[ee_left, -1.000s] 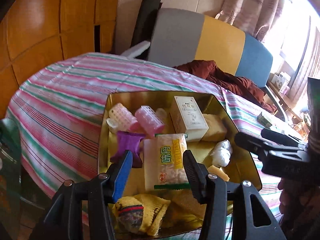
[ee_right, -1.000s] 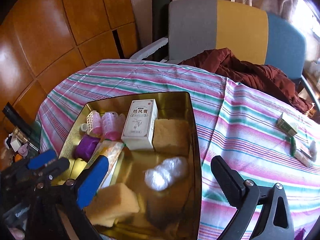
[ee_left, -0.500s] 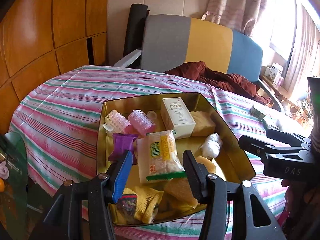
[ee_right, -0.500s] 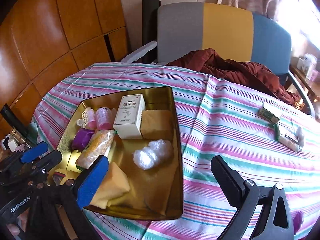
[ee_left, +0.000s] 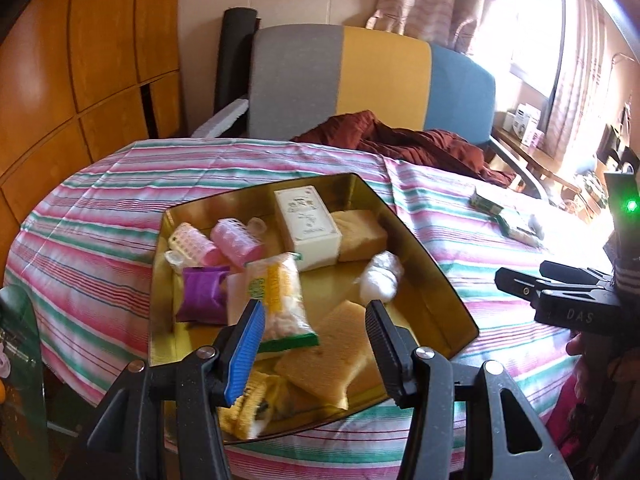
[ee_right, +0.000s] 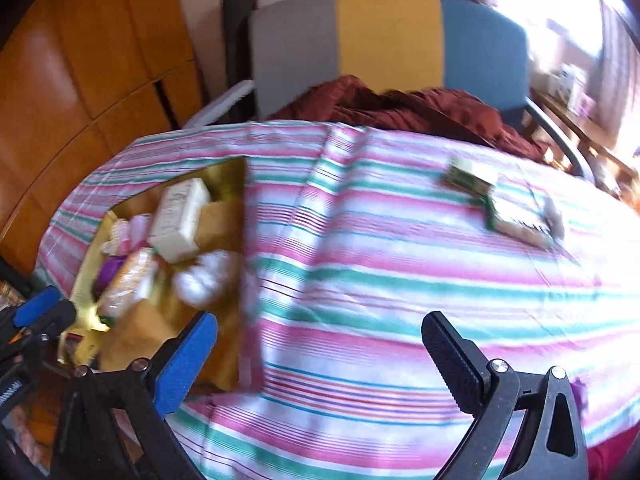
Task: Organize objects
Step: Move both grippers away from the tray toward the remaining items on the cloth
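Both the left gripper (ee_left: 314, 338) and right gripper (ee_right: 320, 356) hang wide open and empty, most stuff sits in the gold tray (ee_left: 432, 272), but the small green boxes (ee_right: 468, 176) lie well apart, so a blurry rushed reach could easily miss them.

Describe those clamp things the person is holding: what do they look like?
Both are black plastic clamp-like tools with silver rivets at the joints. On the left gripper and on the right gripper, one finger has a ribbed blue pad and the other a ribbed black pad. The right one, seen from the left camera, carries white "DAS" lettering and a lit green light.
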Demonstrator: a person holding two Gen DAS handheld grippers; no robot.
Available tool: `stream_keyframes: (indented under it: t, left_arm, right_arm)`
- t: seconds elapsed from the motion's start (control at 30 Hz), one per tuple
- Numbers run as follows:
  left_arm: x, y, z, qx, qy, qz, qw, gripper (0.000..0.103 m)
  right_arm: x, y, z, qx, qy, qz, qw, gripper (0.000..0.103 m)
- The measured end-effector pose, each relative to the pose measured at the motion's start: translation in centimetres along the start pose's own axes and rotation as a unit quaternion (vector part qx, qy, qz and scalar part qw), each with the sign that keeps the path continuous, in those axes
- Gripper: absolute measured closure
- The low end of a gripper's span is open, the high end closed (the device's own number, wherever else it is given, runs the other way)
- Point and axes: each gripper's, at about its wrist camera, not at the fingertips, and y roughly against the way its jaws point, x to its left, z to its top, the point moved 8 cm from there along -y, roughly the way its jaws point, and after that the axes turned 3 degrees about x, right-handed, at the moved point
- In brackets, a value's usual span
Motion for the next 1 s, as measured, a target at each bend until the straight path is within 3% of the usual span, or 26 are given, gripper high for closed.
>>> stream_keyframes:
  t: [0.37,0.73,1.0]
  left_arm:
    - [-5.2,-0.9,1.6,0.003,-0.052,-0.037,0.9980,0.050]
    - [-13.4,-3.0,2.6,0.025,-0.145,-0.071,0.9865,0.049]
    - [-19.9,-5.1,4.6,0.034,-0.205,-0.107,0.9723,0.045]
  right_arm:
    - [-13.6,2.5,-2.3,0.007,-0.123,-0.077,0.989,0.000]
    - [-25.7,6.6,-4.2,-0.018,-0.268,-0.131,0.954,0.000]
    - [-31.0,8.1,-3.9,-0.042,-0.336,-0.139,0.931,0.000]
